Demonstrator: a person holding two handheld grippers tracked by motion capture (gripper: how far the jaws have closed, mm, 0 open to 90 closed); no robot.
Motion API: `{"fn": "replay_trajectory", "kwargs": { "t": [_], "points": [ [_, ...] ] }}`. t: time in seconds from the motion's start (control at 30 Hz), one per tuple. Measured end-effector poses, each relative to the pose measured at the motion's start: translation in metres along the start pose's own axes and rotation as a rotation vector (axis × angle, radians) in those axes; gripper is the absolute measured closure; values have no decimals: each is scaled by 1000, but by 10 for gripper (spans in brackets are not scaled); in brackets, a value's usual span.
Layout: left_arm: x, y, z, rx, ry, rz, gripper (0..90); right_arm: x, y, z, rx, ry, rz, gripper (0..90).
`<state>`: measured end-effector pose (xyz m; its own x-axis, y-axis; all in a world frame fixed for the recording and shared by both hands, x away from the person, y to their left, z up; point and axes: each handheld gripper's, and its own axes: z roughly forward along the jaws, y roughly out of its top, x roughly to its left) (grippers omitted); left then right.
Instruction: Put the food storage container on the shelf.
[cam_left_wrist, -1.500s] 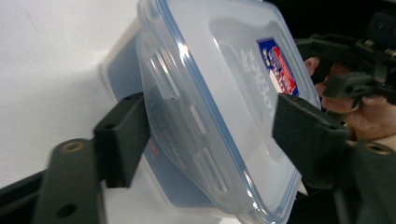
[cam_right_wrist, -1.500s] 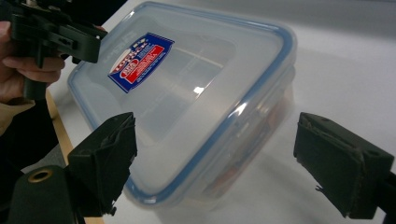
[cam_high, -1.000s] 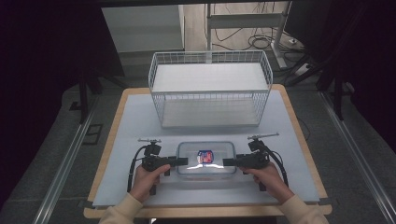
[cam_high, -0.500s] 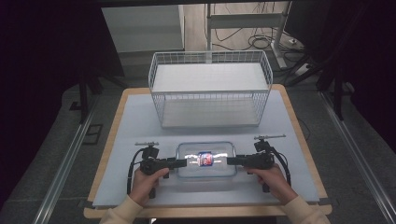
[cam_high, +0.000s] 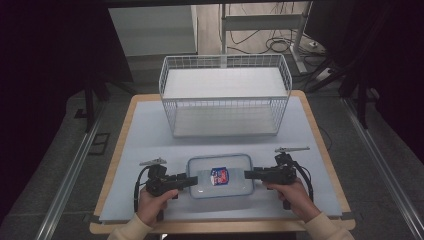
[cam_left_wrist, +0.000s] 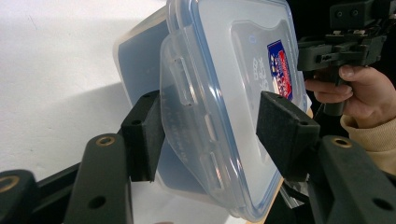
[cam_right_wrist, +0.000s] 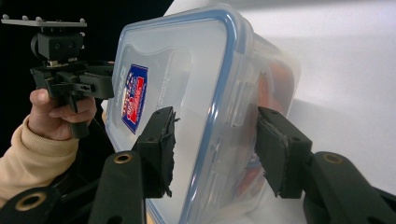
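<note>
I see the container (cam_high: 220, 176) near the table's (cam_high: 150, 130) near edge, long axis left-right, lid up; my left gripper (cam_high: 190, 181) and right gripper (cam_high: 248, 174) straddle its ends, jaws wide

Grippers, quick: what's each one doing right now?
Left gripper: open, jaws straddling the box's end, gaps showing, not clamped.
Right gripper: open, jaws straddling the box's other end, not clamped.

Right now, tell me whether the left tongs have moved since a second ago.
Yes. The left tongs have drifted slightly toward the person and leftward, away from the wire basket.
</note>
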<state>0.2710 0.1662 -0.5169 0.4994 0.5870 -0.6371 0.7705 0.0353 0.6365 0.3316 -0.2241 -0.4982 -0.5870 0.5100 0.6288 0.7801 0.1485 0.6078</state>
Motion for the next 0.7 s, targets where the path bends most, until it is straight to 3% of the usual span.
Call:
{"fn": "replay_trajectory", "kwargs": {
  "t": [0.7],
  "points": [
    [-9, 0, -3, -20, 11, 52, 462, 7, -11, -9, -39, -4, -8, 531]
  ]
}}
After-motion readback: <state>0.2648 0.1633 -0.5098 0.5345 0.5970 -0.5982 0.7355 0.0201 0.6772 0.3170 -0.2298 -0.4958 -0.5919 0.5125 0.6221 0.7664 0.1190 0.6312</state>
